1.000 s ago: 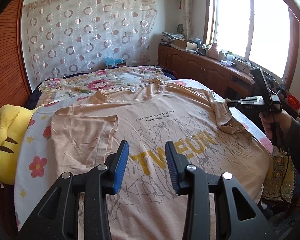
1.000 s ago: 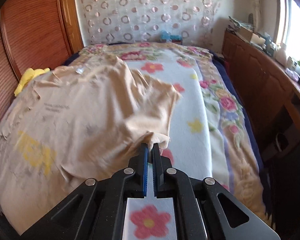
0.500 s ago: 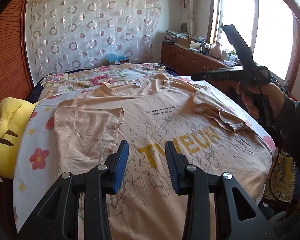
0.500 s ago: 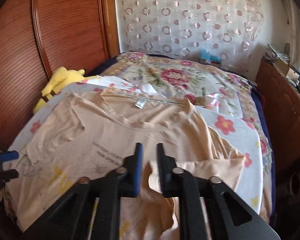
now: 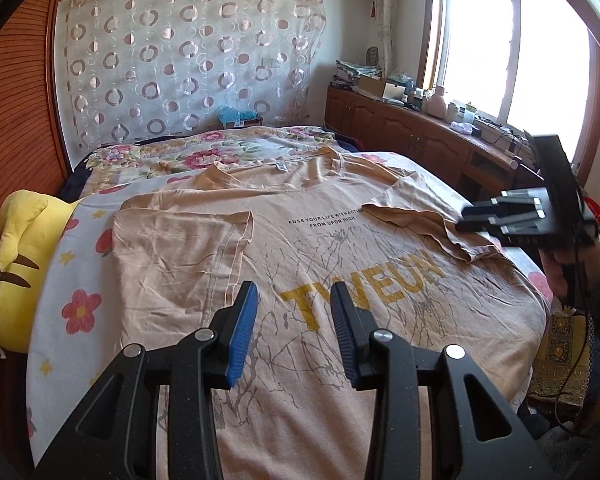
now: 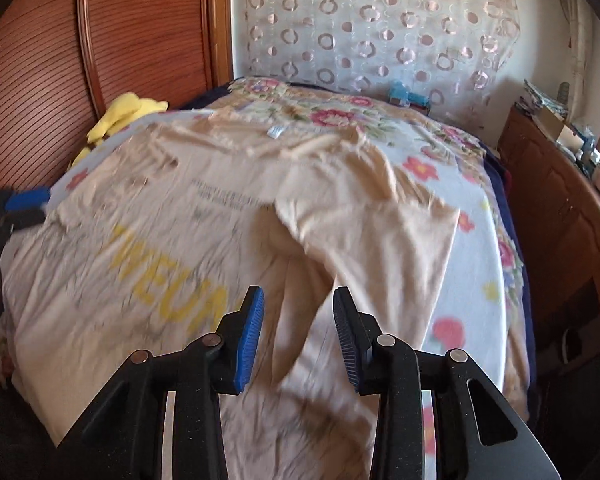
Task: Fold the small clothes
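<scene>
Peach T-shirt (image 5: 340, 264) spread flat, print side up, on the flowered bed cover (image 5: 80, 308), collar toward the far curtain. Both sleeves (image 5: 180, 248) already turned inward over the chest; right one (image 6: 372, 216) a little crumpled, with a loose ridge along its edge. Left gripper (image 5: 294, 332) above the lower part of the print, tongs wide apart, nothing between them. Right gripper (image 6: 298, 336) above the right side of the shirt, tongs also wide apart and empty; seen from the left camera (image 5: 524, 220) beside the bed's right edge, clear of the cloth.

Probably next: folding the body. To do it well:
- Smooth the right sleeve first, otherwise a bump under the fold.
- Take the hem at both corners, one gripper each, pinching both layers.
- Lift evenly and bring toward the collar, edges aligned.
- Keep away from the yellow plush toy (image 5: 12, 264) at the left.
</scene>
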